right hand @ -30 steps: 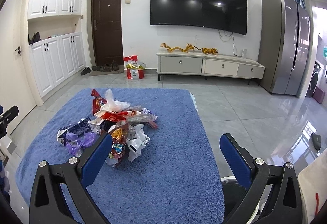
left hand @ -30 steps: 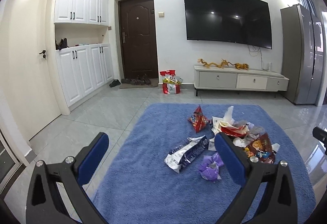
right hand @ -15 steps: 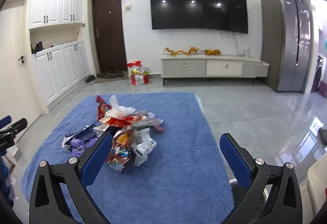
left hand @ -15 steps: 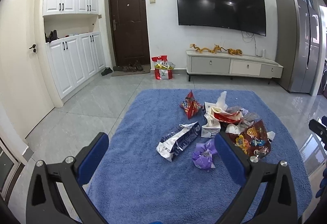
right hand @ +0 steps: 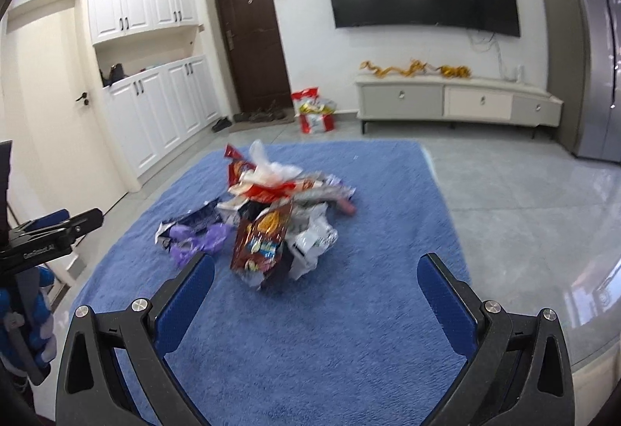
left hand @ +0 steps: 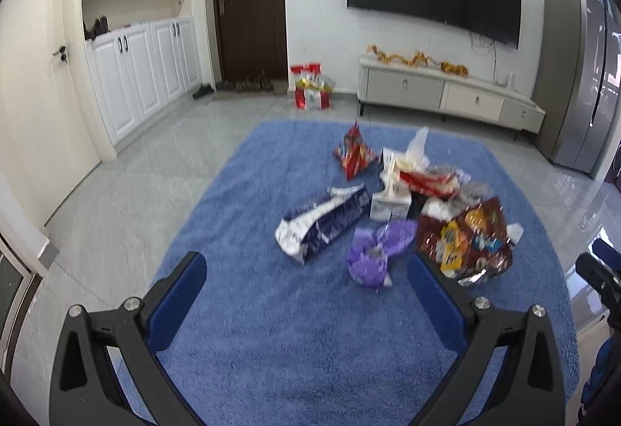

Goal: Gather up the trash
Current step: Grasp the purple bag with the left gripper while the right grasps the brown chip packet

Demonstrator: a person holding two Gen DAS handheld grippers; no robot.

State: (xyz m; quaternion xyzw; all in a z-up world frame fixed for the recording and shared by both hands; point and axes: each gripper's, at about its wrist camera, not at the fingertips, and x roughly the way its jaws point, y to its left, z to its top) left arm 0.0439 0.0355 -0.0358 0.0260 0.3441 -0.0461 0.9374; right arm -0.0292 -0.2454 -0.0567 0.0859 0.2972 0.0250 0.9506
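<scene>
A pile of trash lies on a blue rug (left hand: 271,309): a dark blue and white wrapper (left hand: 322,222), a purple wrapper (left hand: 378,251), a brown snack bag (left hand: 465,243), a red bag (left hand: 355,154) and white packaging (left hand: 390,206). My left gripper (left hand: 306,278) is open and empty, just short of the purple wrapper. In the right wrist view the pile (right hand: 271,208) lies ahead and left on the rug (right hand: 330,329). My right gripper (right hand: 316,282) is open and empty, near the brown bag (right hand: 260,239).
A TV cabinet (left hand: 446,96) stands against the back wall, a fridge (left hand: 574,76) at right, white cupboards (left hand: 139,76) at left. A red bag (left hand: 310,86) stands beside the dark door. Grey tile floor (right hand: 524,200) surrounds the rug.
Both grippers have moved closer to the trash pile and tilted down; the pile looks larger in both views. Both stay open.
</scene>
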